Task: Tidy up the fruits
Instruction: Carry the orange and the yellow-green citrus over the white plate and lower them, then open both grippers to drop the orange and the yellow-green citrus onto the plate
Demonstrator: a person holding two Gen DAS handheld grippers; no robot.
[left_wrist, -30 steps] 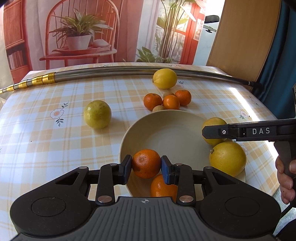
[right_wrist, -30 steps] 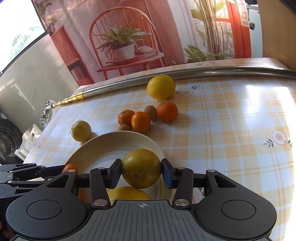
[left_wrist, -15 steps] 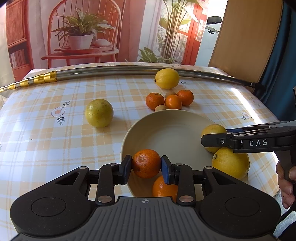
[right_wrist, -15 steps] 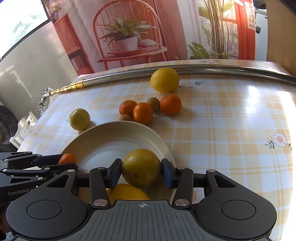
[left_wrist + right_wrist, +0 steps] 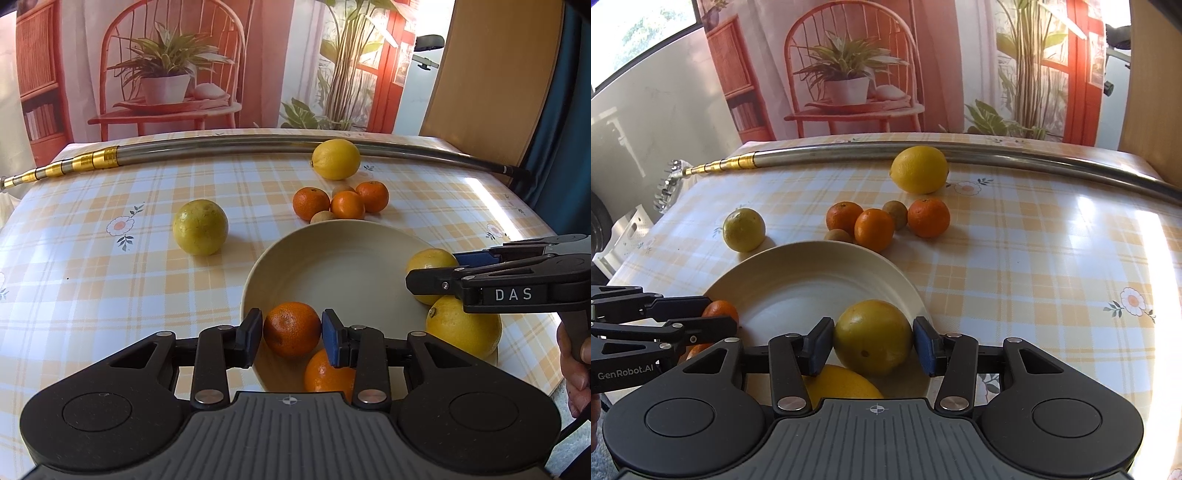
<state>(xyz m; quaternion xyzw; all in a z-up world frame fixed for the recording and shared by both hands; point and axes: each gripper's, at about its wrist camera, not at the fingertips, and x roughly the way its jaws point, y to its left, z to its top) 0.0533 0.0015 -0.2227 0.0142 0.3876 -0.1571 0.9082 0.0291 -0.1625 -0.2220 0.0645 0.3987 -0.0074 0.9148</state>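
Note:
A cream bowl point(image 5: 340, 254) stands on the checked tablecloth. My left gripper point(image 5: 291, 334) is shut on an orange point(image 5: 291, 325) over the bowl's near left rim. A second orange point(image 5: 325, 373) lies in the bowl just below it. My right gripper point(image 5: 873, 341) is shut on a yellow citrus point(image 5: 873, 334) over the bowl's right side. A larger yellow fruit point(image 5: 842, 382) sits in the bowl under it, also seen in the left wrist view as the yellow fruit point(image 5: 463, 326). Whether either held fruit touches the bowl is unclear.
Beyond the bowl lie three mandarins point(image 5: 347, 205) with two small brownish fruits point(image 5: 321, 217), a lemon point(image 5: 335, 158) and, to the left, a greenish-yellow citrus point(image 5: 199, 227). A metal pole point(image 5: 221, 151) runs along the far edge. A hand point(image 5: 576, 354) holds the right gripper's handle.
The right gripper has sunk a little lower over the bowl's right side with the yellow citrus still in it. The left gripper has barely moved and still holds its orange.

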